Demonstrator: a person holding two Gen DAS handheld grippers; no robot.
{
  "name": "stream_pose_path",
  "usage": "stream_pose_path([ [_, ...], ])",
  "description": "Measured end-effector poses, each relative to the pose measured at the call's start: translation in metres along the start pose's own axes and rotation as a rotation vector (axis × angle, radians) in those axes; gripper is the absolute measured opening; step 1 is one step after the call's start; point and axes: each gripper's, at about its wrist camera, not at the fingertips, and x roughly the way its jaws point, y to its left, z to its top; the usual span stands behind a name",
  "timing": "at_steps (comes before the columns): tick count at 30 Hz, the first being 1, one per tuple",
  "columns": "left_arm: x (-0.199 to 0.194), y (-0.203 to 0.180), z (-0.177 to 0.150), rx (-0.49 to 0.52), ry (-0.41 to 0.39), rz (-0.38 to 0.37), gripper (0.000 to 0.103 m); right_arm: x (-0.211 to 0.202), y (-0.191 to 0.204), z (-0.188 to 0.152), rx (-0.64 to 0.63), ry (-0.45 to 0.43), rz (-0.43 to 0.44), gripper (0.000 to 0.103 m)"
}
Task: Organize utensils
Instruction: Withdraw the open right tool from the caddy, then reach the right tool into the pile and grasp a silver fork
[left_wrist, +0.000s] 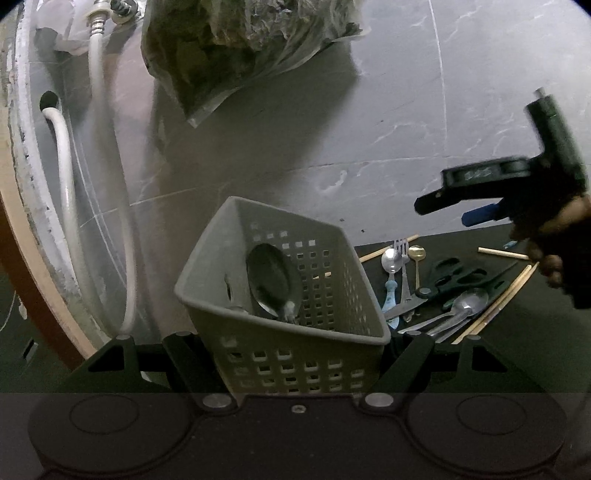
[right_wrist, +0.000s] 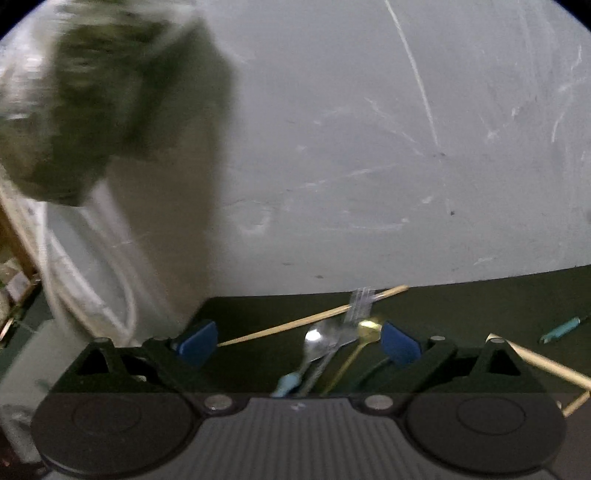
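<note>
left gripper (left_wrist: 295, 354) clamps basket (left_wrist: 280, 295); right gripper (right_wrist: 299, 347) spread above utensils (right_wrist: 332, 343).

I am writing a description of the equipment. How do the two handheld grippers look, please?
Both are black plastic with two round discs at the base and silver screws. The right gripper has blue fingertip pads. The left gripper shows black angular fingers. No sleeve or cable is visible.

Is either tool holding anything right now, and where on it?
Left tool clamps the grey basket by its near wall. Right tool is open, holding nothing.
</note>
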Motion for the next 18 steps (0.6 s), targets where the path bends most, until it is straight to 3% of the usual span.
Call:
stream_pose_path([
  [6, 0.003, -0.007, 0.003, 0.001, 0.016, 0.034, 0.080, 0.059, -0.037, 0.016, 0.032, 0.036, -0.020, 0.093],
  [9, 0.004, -0.009, 0.003, -0.003, 0.026, 0.054, 0.080, 0.086, -0.051, 0.022, 0.060, 0.071, -0.035, 0.074],
  [18, 0.006, -0.012, 0.005, -0.026, 0.035, 0.078, 0.080, 0.116, -0.068, 0.017, 0.145, 0.144, 0.006, 0.034],
])
